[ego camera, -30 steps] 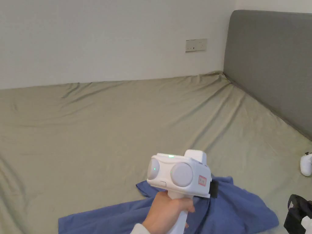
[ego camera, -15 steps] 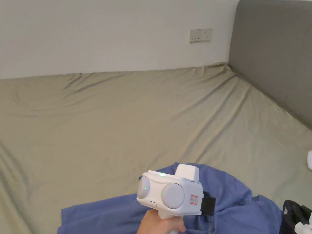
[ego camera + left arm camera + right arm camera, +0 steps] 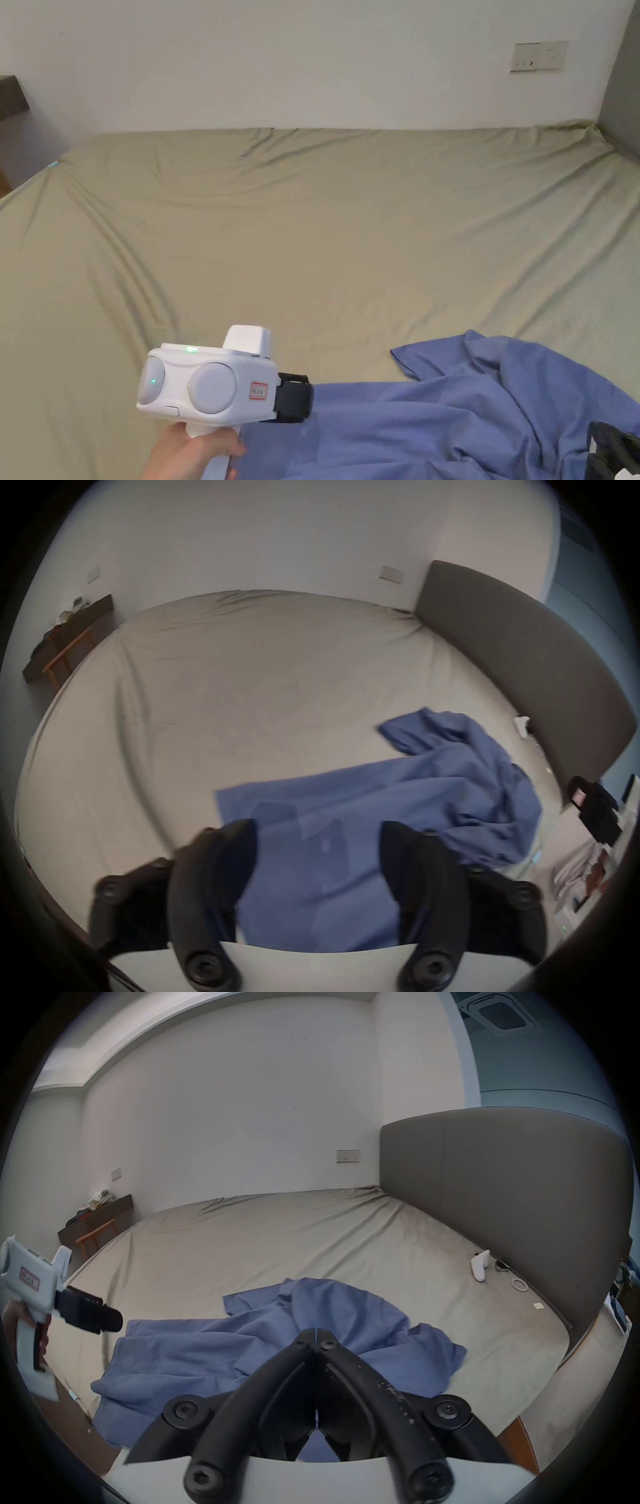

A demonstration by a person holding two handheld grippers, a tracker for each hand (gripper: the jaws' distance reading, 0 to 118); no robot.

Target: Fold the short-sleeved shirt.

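Observation:
A blue short-sleeved shirt (image 3: 475, 406) lies crumpled on the olive bed sheet (image 3: 312, 237) near the front edge. Its flatter part reaches left and its bunched part sits to the right (image 3: 485, 791). A hand holds my left gripper (image 3: 303, 400) just above the shirt's left end; its jaws stand wide open (image 3: 317, 830) with nothing between them. My right gripper (image 3: 316, 1333) hovers over the shirt's near right side, jaws closed tip to tip, with no cloth seen between them. From the left gripper view it sits past the shirt's right edge (image 3: 588, 809).
A grey padded headboard (image 3: 502, 1200) borders the bed on the right, with a white controller (image 3: 479, 1265) and small items on the sheet beside it. A dark shelf over a wooden stand (image 3: 97, 1220) is at the far left. Most of the sheet beyond the shirt is bare.
The head camera has swung left. My left gripper has travelled left along the shirt to its left end. The shirt's raised bump has settled lower and more spread out.

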